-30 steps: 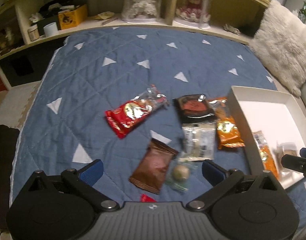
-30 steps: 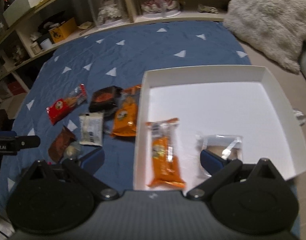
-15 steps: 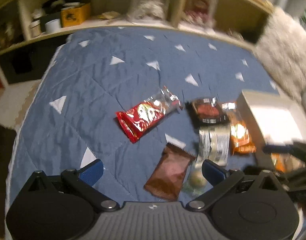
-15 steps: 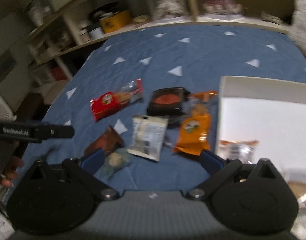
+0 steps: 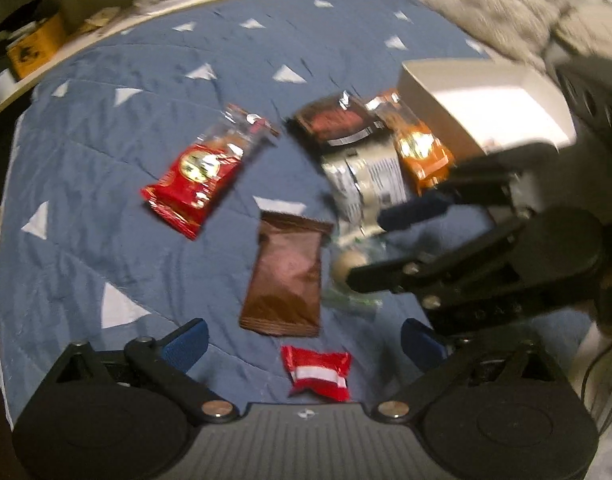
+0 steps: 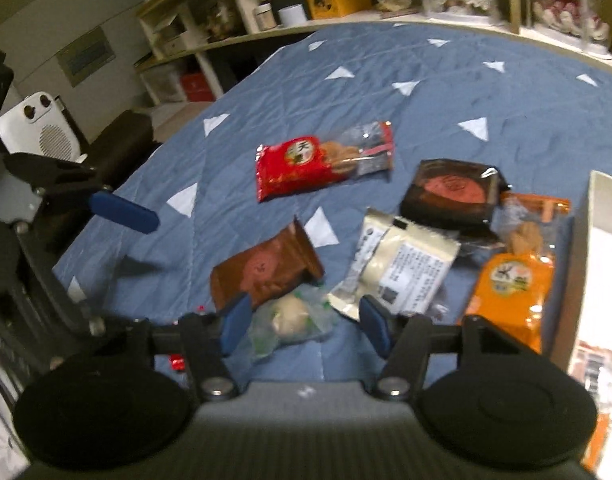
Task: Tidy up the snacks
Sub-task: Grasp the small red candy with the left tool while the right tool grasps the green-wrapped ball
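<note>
One red-white candy (image 5: 317, 372), left-wrist only

the left gripper (image 5: 302, 342) is showing a grey ribbed body with a small white mark at its middle, two round black discs at its sides and black link arms pinned with silver screws. its fingers (image 5: 186, 340) are wearing blue pads. the right gripper (image 6: 302, 322) is looking the same: grey ribbed body, black discs, silver screws, blue pads on its fingers (image 6: 372, 322). seen from the right wrist view, the left gripper is carrying a white block with two dark holes and a round grille.
</note>
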### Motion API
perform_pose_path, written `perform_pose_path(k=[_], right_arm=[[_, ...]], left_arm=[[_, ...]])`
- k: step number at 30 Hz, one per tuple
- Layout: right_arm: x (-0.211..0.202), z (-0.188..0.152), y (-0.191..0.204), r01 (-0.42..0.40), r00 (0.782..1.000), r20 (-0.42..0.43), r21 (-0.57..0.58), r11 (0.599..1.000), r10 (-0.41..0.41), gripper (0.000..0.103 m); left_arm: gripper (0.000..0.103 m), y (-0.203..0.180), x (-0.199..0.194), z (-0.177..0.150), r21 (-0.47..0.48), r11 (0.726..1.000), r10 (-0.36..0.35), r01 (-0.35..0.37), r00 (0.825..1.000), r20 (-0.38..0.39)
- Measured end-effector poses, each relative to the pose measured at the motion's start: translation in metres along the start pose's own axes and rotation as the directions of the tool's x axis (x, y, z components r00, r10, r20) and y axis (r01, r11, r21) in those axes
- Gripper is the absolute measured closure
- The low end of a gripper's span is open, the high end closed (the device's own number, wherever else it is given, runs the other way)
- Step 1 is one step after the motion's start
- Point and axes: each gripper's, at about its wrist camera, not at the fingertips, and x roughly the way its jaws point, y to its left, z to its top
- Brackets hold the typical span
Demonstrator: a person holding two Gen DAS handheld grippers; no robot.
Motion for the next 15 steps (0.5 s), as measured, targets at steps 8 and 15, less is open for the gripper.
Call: perform_pose_path(k=[8, 15], right_arm=[[0.017, -0.003, 0.002, -0.02, 0.998, -0.066, -0.034, 0.999, 0.018, 0.056], [0.008, -0.005, 0.004, 0.016, 0.997, -0.072, -0.028, 0.999, -0.018, 0.065]], left_arm=[[0.03, -0.014, 0.017, -0.004, 0.089, 0.995, -0.035, 0.043, 0.995, -0.091], [0.048, -0.01, 0.023, -0.006, 0.072, 0.996, -0.042, 0.052, 0.991, -0.13]])
